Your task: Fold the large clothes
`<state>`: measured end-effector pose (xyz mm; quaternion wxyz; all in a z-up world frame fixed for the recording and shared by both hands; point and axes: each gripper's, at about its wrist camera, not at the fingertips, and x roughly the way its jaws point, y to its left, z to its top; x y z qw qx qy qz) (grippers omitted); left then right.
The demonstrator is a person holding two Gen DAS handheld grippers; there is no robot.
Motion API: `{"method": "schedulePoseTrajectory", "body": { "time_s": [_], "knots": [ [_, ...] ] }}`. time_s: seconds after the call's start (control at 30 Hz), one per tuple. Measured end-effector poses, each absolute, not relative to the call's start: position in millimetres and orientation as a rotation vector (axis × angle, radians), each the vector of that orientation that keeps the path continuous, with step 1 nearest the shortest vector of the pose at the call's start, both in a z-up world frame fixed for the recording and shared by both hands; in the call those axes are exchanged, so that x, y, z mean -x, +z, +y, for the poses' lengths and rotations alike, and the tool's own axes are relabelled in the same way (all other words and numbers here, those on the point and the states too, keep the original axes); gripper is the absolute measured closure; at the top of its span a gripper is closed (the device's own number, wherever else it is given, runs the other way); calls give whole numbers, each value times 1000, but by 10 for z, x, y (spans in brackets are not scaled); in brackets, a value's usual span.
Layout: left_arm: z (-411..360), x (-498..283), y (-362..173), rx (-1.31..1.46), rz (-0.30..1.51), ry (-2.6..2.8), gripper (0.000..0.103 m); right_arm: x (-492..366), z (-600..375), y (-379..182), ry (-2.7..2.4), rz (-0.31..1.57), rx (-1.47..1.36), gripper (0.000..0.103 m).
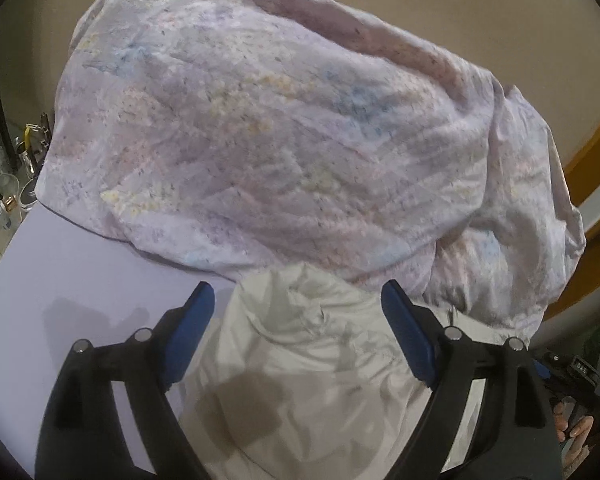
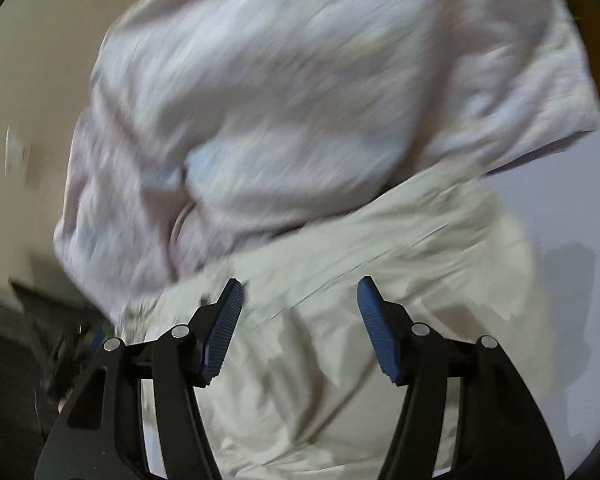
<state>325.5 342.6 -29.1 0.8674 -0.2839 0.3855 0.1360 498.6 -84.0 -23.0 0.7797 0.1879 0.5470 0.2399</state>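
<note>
A pale beige garment [image 1: 300,360] lies rumpled on the lilac table [image 1: 80,280]. Behind it sits a big heap of pastel speckled cloth [image 1: 260,128]. My left gripper [image 1: 298,296] is open and empty, its blue pads hanging above the beige garment's near part. In the right wrist view, which is motion-blurred, the beige garment [image 2: 340,280] fills the lower middle and the speckled heap [image 2: 280,100] lies behind it. My right gripper [image 2: 300,292] is open and empty over the beige garment.
Glass and metal clutter [image 1: 16,176] stands off the table's left edge. A wooden-trimmed edge [image 1: 596,140] runs at the right, with a hand [image 1: 572,428] and dark device below it. Bare lilac table [image 2: 560,220] shows at the right. Dark objects [image 2: 40,340] lie at lower left.
</note>
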Motion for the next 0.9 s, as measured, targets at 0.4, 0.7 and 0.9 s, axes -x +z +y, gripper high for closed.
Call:
{"method": "schedulePoseTrajectory", "body": {
  "time_s": [0.4, 0.7, 0.9],
  "knots": [
    [3227, -3191, -430, 558, 863, 243, 18, -4831, -38, -717, 466, 1309, -19, 71],
    [3088, -3186, -415, 489, 875, 224, 18, -5085, 126, -344, 393, 1127, -43, 99],
    [3010, -3187, -404, 469, 868, 212, 18, -5335, 188, -155, 326, 1055, -78, 99]
  ]
}}
